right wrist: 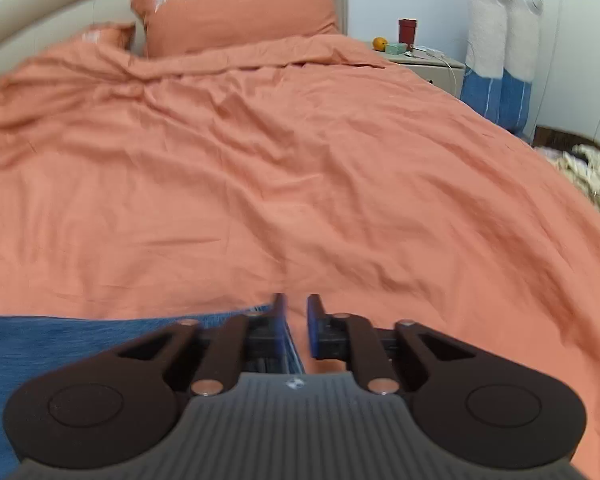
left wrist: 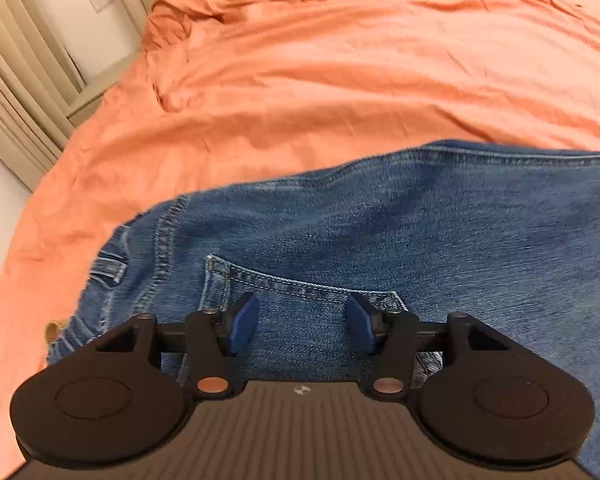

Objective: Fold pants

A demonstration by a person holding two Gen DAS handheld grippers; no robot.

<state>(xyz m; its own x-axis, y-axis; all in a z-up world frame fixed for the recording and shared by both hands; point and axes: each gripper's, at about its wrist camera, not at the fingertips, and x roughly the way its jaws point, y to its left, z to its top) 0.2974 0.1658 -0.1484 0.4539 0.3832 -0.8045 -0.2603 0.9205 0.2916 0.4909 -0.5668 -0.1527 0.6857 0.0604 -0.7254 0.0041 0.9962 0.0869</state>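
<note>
Blue jeans (left wrist: 420, 232) lie flat on an orange duvet (left wrist: 340, 80), back side up, with the waistband and a belt loop (left wrist: 108, 268) at the left. My left gripper (left wrist: 302, 304) hovers open just over the back pocket (left wrist: 300, 332), its blue pads wide apart with nothing pinched. In the right wrist view the jeans (right wrist: 60, 344) fill the lower left corner. My right gripper (right wrist: 297, 304) sits at their right-hand edge. Its jaws stand a narrow gap apart with bare duvet (right wrist: 260, 160) showing between them. Denim edge runs under the left finger.
Two orange pillows (right wrist: 236, 12) lean on the headboard at the far end. A nightstand (right wrist: 424, 64) with small items and tall plush toys (right wrist: 500, 40) stand to the right. Crumpled pale fabric (right wrist: 588, 172) lies on the floor. Pale vertical slats (left wrist: 16, 80) flank the bed's left edge.
</note>
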